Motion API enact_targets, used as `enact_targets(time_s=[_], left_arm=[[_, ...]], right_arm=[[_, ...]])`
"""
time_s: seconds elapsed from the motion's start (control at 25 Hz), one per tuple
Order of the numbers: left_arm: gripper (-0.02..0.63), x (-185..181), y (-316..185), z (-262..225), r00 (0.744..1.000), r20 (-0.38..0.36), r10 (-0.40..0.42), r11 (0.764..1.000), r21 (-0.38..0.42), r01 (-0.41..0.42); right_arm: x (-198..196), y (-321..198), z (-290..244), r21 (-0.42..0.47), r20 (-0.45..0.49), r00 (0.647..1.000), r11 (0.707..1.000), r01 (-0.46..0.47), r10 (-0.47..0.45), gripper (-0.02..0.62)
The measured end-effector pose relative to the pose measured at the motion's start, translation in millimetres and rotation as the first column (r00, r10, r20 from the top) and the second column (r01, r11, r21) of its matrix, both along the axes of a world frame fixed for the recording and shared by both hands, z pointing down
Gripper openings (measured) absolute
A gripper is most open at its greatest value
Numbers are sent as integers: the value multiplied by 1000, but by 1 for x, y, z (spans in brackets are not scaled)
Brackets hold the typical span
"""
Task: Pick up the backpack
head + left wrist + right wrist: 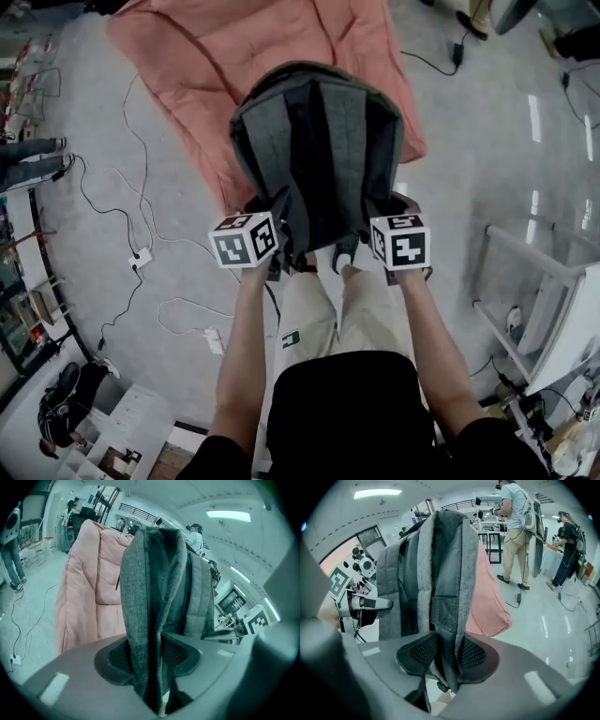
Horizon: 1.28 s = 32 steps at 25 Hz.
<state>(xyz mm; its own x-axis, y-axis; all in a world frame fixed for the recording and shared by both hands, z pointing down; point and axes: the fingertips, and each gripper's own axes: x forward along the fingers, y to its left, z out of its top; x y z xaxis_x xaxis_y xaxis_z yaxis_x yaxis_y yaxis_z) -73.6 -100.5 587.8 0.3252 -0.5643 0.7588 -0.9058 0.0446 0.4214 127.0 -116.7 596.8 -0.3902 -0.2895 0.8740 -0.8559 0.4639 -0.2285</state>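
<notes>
A grey backpack with dark shoulder straps hangs in the air in front of me, above the floor and a pink quilt. My left gripper is shut on the backpack's left edge, with grey fabric pinched between its pads. At the other side my right gripper is shut on the right shoulder strap, which runs between its pads. Both grippers point steeply down and hold the bag between them.
The pink quilt lies spread on the grey floor behind the bag. White cables and a power strip trail at the left. A white frame stands at the right. Two people stand further off.
</notes>
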Motion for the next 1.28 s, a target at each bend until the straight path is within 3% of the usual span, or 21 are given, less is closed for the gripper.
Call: enact_targets(time_s=[0.28,0.84,1.28], left_arm=[[146,0,20,-50,998,26,-51,999,19,51],[144,-32,55,-142,996,81,-29,998,59,24],[141,-89,109,-220,995,104,0,995,102,-10]], right_arm=[[-9,7,-45,9,22,999,999,41,-42,130],[-57,41,-131,44,34,998,998,46,-48,118],[-117,100,-209,134,31,997,989,60,-65,112]])
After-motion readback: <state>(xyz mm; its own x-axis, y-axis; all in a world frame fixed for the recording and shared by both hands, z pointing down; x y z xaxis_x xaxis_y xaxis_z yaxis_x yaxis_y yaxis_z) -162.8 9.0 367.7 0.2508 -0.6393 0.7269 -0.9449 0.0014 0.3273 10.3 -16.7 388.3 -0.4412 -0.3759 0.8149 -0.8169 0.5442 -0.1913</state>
